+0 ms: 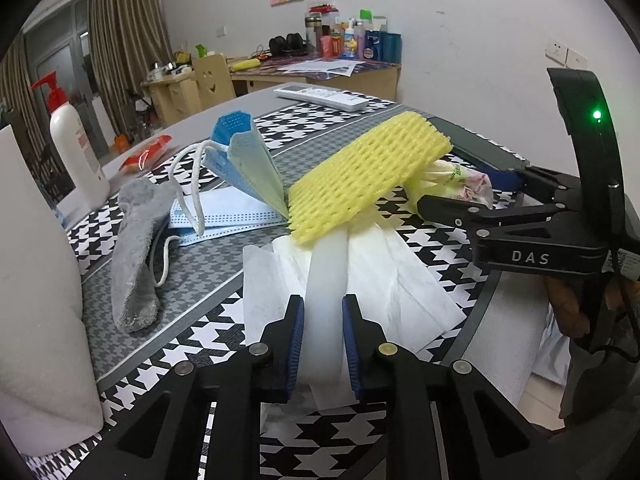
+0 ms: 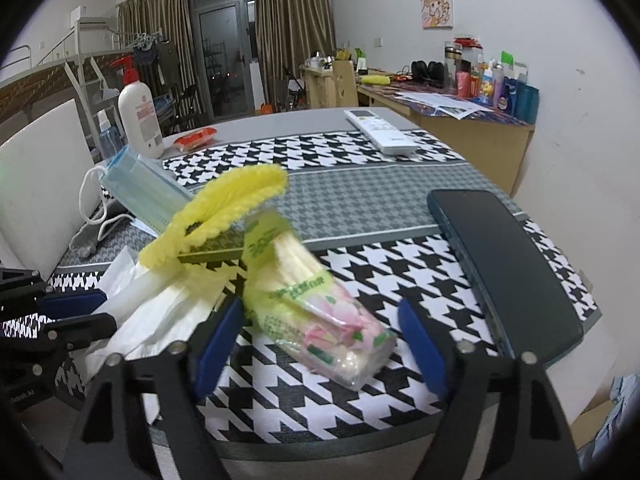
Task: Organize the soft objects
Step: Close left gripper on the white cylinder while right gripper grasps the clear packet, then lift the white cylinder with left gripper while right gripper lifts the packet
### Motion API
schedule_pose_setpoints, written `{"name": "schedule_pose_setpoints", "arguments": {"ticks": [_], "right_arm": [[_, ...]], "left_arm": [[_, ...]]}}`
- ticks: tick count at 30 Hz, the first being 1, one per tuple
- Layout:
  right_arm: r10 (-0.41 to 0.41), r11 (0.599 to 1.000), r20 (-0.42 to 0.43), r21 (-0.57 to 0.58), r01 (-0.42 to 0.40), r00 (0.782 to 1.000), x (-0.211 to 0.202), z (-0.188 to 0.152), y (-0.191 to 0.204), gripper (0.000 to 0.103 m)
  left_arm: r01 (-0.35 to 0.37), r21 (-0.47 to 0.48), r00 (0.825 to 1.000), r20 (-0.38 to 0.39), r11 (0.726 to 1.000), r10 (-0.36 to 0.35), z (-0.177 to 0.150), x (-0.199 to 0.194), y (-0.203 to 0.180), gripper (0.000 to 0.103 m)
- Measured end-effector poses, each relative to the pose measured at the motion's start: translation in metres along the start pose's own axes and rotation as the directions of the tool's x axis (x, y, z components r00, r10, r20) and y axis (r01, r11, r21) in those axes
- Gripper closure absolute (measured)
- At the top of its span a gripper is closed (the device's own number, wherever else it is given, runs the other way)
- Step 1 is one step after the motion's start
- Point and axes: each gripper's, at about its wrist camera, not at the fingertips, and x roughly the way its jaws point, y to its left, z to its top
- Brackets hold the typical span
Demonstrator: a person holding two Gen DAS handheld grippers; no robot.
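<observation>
My left gripper [image 1: 323, 312] is shut on a white foam strip [image 1: 326, 280] that reaches forward under a yellow foam net [image 1: 368, 172]. White tissues [image 1: 384, 280] lie beneath it. My right gripper [image 2: 320, 336] is open, its jaws on either side of a tissue packet [image 2: 316, 312] lying on the houndstooth cloth; it also shows in the left wrist view [image 1: 456, 180]. The yellow net [image 2: 228, 208] leans on the packet's far end. Blue face masks [image 1: 244, 164] and a grey sock [image 1: 136, 256] lie at the left.
A dark phone [image 2: 508, 272] lies near the table's right edge. A white remote [image 2: 380, 130], a lotion pump bottle [image 1: 76, 152] and a red packet [image 1: 146, 154] sit farther back. A white foam block [image 1: 36, 280] stands at the left. A cluttered desk [image 1: 352, 68] is behind.
</observation>
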Motion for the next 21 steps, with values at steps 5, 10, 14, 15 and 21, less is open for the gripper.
{"name": "schedule_pose_setpoints", "arguments": {"ticks": [5, 10, 14, 15, 21], "right_arm": [[0.005, 1.000, -0.003, 0.012, -0.005, 1.000, -0.002, -0.001, -0.001, 0.045], [0.010, 1.000, -0.005, 0.019, -0.010, 1.000, -0.006, -0.001, -0.001, 0.059], [0.007, 1.000, -0.004, 0.020, -0.007, 1.000, -0.009, -0.001, 0.001, 0.065], [0.008, 1.000, -0.002, 0.021, -0.007, 1.000, -0.010, -0.001, 0.001, 0.066], [-0.001, 1.000, 0.025, 0.021, 0.000, 1.000, -0.023, 0.002, 0.004, 0.067]], "left_arm": [[0.001, -0.001, 1.000, 0.007, 1.000, -0.001, -0.001, -0.002, 0.000, 0.083], [0.000, 0.001, 1.000, 0.018, 1.000, 0.000, -0.003, -0.007, 0.001, 0.084], [0.002, 0.001, 0.999, 0.042, 1.000, -0.002, -0.005, -0.017, 0.002, 0.085], [0.003, -0.002, 0.999, 0.047, 1.000, -0.003, -0.005, -0.019, 0.002, 0.085], [-0.003, -0.020, 0.996, 0.089, 1.000, 0.005, -0.005, -0.035, 0.007, 0.086]]}}
